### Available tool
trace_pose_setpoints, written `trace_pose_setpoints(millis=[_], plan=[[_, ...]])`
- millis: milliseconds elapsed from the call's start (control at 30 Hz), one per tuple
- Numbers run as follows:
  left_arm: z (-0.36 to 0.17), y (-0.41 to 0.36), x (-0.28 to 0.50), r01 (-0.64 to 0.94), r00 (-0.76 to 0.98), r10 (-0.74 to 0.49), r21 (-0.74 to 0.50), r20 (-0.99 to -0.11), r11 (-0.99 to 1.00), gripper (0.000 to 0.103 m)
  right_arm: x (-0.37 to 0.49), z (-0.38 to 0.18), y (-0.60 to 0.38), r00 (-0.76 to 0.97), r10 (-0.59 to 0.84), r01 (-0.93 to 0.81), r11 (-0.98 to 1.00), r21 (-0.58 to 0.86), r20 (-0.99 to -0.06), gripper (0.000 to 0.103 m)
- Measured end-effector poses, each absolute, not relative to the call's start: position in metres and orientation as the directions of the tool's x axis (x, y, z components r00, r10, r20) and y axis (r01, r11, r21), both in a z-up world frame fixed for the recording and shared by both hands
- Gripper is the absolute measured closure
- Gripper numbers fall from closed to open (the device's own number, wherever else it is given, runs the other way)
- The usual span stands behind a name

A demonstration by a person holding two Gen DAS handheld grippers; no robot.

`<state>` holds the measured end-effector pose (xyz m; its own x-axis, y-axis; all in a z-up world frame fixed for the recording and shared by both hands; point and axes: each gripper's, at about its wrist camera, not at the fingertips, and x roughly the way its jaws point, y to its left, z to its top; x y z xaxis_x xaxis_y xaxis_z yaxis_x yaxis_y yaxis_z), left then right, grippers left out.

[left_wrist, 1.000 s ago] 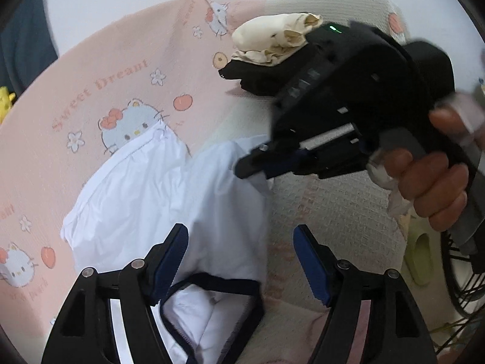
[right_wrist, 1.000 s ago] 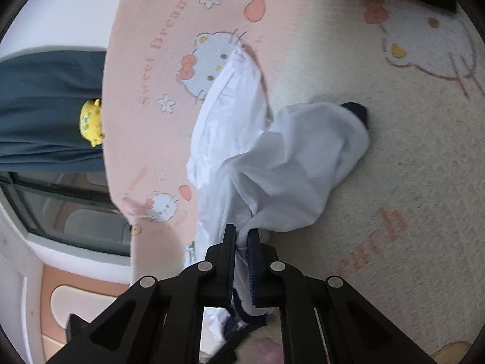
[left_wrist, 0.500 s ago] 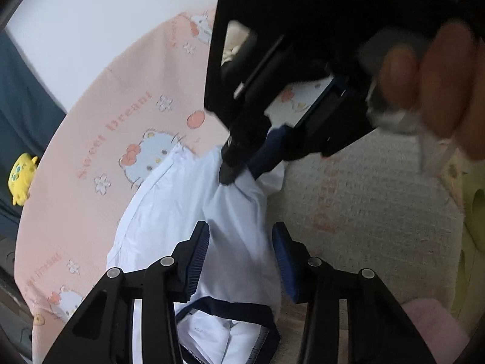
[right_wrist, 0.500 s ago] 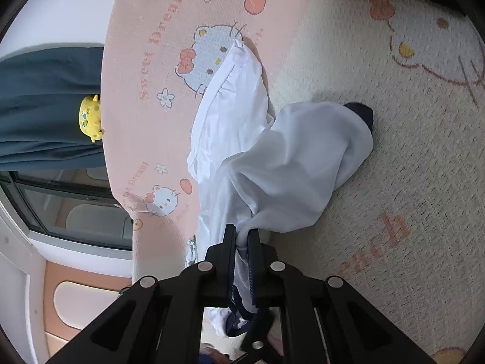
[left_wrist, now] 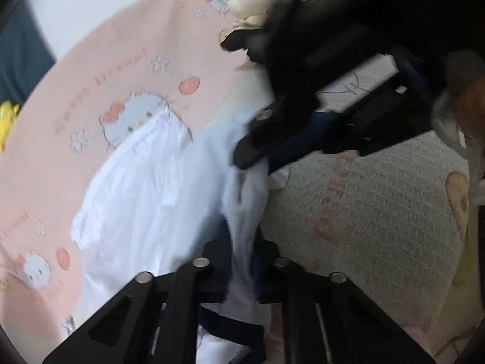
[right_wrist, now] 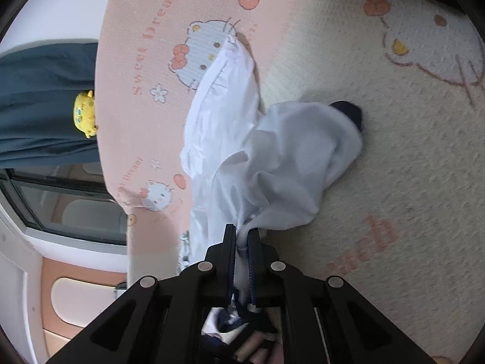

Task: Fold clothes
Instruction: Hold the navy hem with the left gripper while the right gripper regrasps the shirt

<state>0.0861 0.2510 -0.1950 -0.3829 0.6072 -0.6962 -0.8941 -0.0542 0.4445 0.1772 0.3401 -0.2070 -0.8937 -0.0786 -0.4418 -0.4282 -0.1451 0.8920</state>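
Both grippers pinch a white garment [right_wrist: 272, 157] that lies bunched on a pink cartoon-cat blanket [right_wrist: 145, 97]. The left gripper [left_wrist: 241, 261] is closed on cloth at 6 o'clock, and the right gripper [right_wrist: 242, 236] is clamped on a gathered edge. Pulling both edges apart evenly should flatten it for folding.

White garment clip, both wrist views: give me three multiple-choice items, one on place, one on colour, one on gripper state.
1. Where does the white garment with navy trim lie?
A. on the pink and cream cartoon-cat blanket
B. on a wooden floor
C. in a basket

2. What colour is the small plush toy at the left edge?
A. red
B. yellow
C. green

3. How is the right gripper?
A. wide open
B. shut on nothing
C. shut on the garment

Answers: 1 A, the printed blanket surrounds the fabric. 2 B, it shows yellow against dark cloth. 3 C, white fabric is pinched between its closed fingers.
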Motion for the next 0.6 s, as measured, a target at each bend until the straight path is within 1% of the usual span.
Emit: trace_pose_setpoints(millis=[67, 100, 133, 167, 200, 300, 400, 533, 600], plan=[[-0.190, 0.248, 0.076, -0.917, -0.359, 0.605, 0.391, -0.711, -0.084, 0.096, 0.179, -0.210, 0.340, -0.889, -0.089, -0.434, -0.149, 0.888, -0.449, 0.093], [-0.188, 0.246, 0.071, -0.926, -0.348, 0.605, 0.363, -0.716, -0.103, 0.096, 0.182, -0.212, 0.339, -0.886, -0.088, -0.440, -0.149, 0.886, -0.455, 0.080], [-0.185, 0.245, 0.065, -0.932, -0.343, 0.606, 0.340, -0.718, -0.124, 0.096, 0.184, -0.214, 0.338, -0.885, -0.085, -0.442, -0.146, 0.885, -0.457, 0.072], [-0.183, 0.244, 0.059, -0.935, -0.344, 0.606, 0.323, -0.717, -0.148, 0.096, 0.186, -0.216, 0.338, -0.886, -0.083, -0.442, -0.143, 0.885, -0.456, 0.061], [-0.181, 0.242, 0.053, -0.936, -0.345, 0.606, 0.306, -0.716, -0.172, 0.096, 0.189, -0.218, 0.338, -0.886, -0.078, -0.445, -0.135, 0.885, -0.457, 0.059], [-0.175, 0.239, 0.036, -0.938, -0.345, 0.608, 0.249, -0.715, -0.239, 0.096, 0.196, -0.229, 0.342, -0.882, -0.059, -0.462, -0.095, 0.882, -0.468, 0.060], [-0.169, 0.237, 0.020, -0.937, -0.335, 0.605, 0.192, -0.722, -0.290, 0.096, 0.196, -0.230, 0.346, -0.900, -0.044, -0.431, -0.064, 0.900, -0.434, 0.060], [-0.168, 0.234, 0.014, -0.931, -0.347, 0.596, 0.192, -0.724, -0.310, 0.096, 0.184, -0.230, 0.353, -0.894, -0.049, -0.441, -0.068, 0.895, -0.445, 0.059], [-0.167, 0.233, 0.011, -0.939, -0.328, 0.598, 0.185, -0.732, -0.289, 0.096, 0.177, -0.229, 0.355, -0.889, -0.061, -0.450, -0.065, 0.891, -0.454, 0.058]])
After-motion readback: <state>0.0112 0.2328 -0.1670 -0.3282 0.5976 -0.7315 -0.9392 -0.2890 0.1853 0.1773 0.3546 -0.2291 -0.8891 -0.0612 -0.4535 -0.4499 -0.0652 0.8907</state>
